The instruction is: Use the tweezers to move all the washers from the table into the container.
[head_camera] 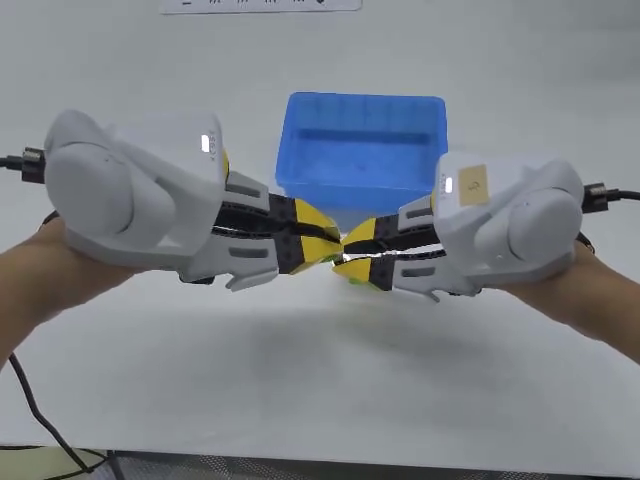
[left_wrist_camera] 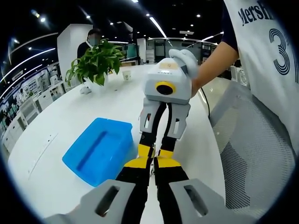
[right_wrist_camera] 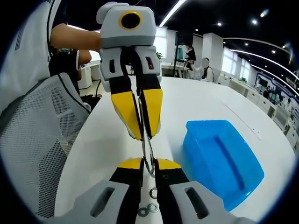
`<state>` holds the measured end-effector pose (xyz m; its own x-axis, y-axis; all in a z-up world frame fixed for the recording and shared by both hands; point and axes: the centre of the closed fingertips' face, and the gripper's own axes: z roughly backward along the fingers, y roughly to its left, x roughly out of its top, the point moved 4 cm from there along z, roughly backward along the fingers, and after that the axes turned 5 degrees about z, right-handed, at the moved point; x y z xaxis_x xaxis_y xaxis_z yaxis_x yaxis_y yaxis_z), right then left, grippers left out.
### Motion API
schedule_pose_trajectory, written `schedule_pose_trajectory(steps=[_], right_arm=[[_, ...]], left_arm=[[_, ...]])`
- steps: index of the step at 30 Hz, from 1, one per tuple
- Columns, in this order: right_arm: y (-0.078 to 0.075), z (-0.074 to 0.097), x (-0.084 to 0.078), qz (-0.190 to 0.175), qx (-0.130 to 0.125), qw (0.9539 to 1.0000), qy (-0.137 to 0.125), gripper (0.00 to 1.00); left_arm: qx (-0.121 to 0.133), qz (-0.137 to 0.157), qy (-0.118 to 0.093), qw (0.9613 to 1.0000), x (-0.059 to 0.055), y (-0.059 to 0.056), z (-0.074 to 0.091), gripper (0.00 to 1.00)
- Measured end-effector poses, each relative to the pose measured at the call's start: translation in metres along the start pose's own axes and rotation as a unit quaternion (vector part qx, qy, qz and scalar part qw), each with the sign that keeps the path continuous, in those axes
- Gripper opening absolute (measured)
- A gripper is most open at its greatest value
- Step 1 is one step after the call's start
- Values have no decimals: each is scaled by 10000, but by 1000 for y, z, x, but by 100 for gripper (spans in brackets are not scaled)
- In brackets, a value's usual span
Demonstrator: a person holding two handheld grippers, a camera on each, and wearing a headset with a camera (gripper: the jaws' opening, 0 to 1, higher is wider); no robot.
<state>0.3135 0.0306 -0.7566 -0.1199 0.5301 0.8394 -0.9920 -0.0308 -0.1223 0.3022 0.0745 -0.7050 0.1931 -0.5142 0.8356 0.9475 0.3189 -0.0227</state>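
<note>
Left gripper [head_camera: 325,238] and right gripper [head_camera: 362,252] tip to tip, both jaws clamped on tweezers [right_wrist_camera: 145,140] | washers [right_wrist_camera: 153,192] on surface [head_camera: 300,350] beneath, none seen in container [head_camera: 360,185] | risk: uneven release or opposing pulls could twist or drop tweezers, scattering washers.

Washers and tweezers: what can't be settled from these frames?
- Washers: right gripper view, total count; own jaws and lower edge cut them off.
- Tweezers: head view, which gripper clamps them; both sets of jaws cover them.
- Blue container: head view, washers inside too small to tell.
</note>
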Motion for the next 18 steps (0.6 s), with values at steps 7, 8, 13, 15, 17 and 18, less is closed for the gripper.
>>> schedule_pose_trajectory(steps=[7, 8, 13, 15, 17, 18], right_arm=[[-1, 0, 0, -76, 10, 10000, -3, 11], [-1, 0, 0, -92, 27, 10000, 4, 11], [0, -1, 0, -101, 75, 9999, -7, 13], [-1, -1, 0, -66, 73, 10000, -9, 13], [-2, -2, 1, -53, 67, 10000, -12, 12], [-2, -2, 1, -50, 67, 10000, -8, 12]], left_arm=[[39, 39, -18, 10000, 0, 2, 0, 7], [23, 55, -18, 10000, 0, 1, 0, 7], [47, 72, -22, 10000, 1, 3, 0, 8], [56, 88, -29, 9999, 0, 4, 0, 8], [65, 107, -31, 9999, 0, 5, 0, 8], [83, 84, 59, 9999, -2, 6, 0, 8]])
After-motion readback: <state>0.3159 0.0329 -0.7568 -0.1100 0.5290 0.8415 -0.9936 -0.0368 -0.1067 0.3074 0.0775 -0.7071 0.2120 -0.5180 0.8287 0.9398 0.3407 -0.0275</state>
